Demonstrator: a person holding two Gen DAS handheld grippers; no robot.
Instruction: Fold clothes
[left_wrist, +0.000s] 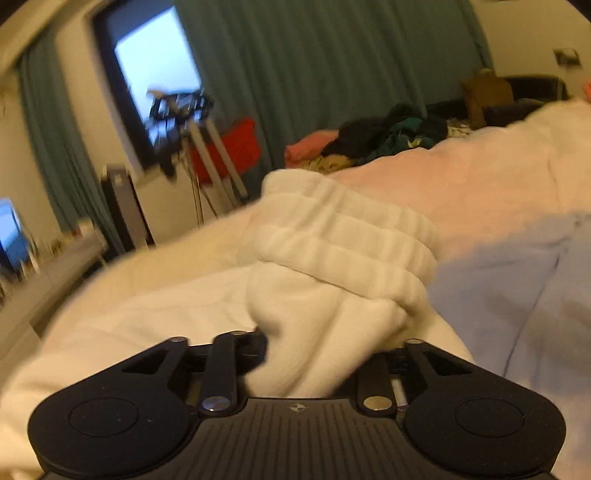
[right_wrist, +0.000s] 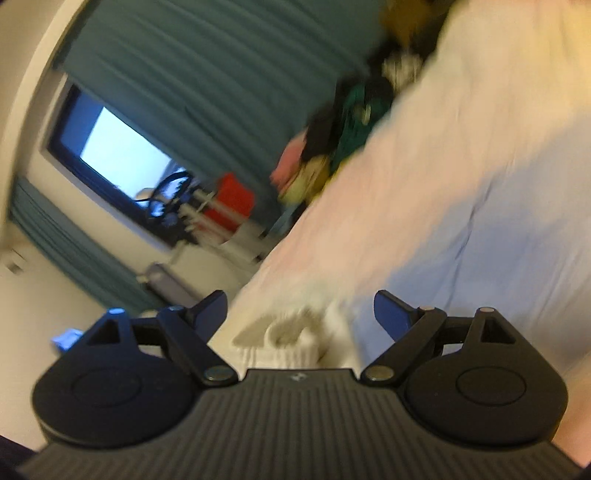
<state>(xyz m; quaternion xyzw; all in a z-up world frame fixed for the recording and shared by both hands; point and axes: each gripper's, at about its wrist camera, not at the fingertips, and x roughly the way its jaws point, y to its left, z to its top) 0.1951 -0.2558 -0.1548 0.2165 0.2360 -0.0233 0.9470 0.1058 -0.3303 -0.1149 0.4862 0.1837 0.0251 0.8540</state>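
a white garment (left_wrist: 332, 266), thick and fleecy with a ribbed, elasticated band, is seen bunched on the bed (left_wrist: 517, 280) in the left wrist view; its lower folds are stuffed between the fingers of the left hand-held gripper (left_wrist: 314, 354), whose tips are hidden by the cloth; whether the pads are pressing the fabric or merely lie around it cannot be told; the right hand-held gripper (right_wrist: 300, 314) is held spread wide with nothing pinched, and a ribbed white cuff (right_wrist: 280, 343) is seen low between its fingers, just in front of the body, apparently untouched; both views are blurred; a heap of dark, green and pink clothes (left_wrist: 376, 140) lies further back on the bed, well apart from the white piece; the garment is judged to be soft, limp and light, bulky where gathered, and unlikely to slip on the pads because of its nap; no damage is to be feared; the ribbed band is judged the best place to be taken hold of, since it is firm and marks an edge; two spaced grips along it would allow the cloth to be lifted, shaken flat and laid out for folding
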